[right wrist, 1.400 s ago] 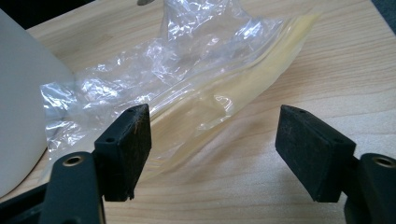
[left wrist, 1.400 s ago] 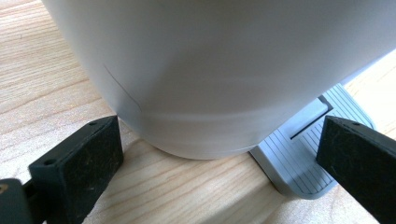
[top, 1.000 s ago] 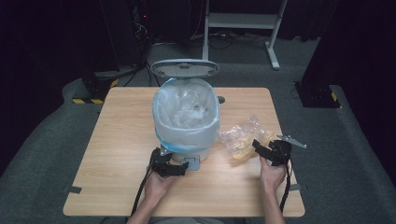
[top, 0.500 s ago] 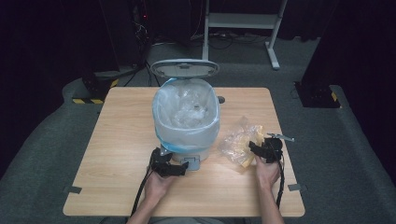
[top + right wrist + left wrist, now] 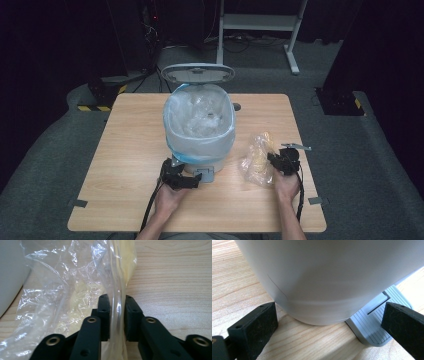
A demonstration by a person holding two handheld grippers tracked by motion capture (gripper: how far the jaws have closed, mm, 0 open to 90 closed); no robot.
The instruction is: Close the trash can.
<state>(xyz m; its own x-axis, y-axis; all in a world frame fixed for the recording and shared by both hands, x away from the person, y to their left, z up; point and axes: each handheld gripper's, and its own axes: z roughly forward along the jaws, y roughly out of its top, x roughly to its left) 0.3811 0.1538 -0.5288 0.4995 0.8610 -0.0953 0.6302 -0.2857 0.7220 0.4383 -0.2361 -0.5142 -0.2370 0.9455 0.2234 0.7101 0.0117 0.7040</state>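
A grey pedal bin with a clear liner stands mid-table, its lid raised. My left gripper lies at the bin's front foot. It is open, with one jaw on each side of the bin's base and the grey pedal by the right-hand jaw. A crumpled clear plastic bag with something yellowish inside lies right of the bin. My right gripper is at the bag's right edge. Its jaws have just been closing. That same gripper now pinches a fold of the bag.
The wooden table has bare room left of the bin and along the front edge. The bin's wall stands close to the bag on its far side. A stand and cables sit on the dark floor behind the table.
My right gripper has moved left and slightly down onto the bag, and its jaws went from wide open to pinched on the plastic. The left gripper and the bin kept still.
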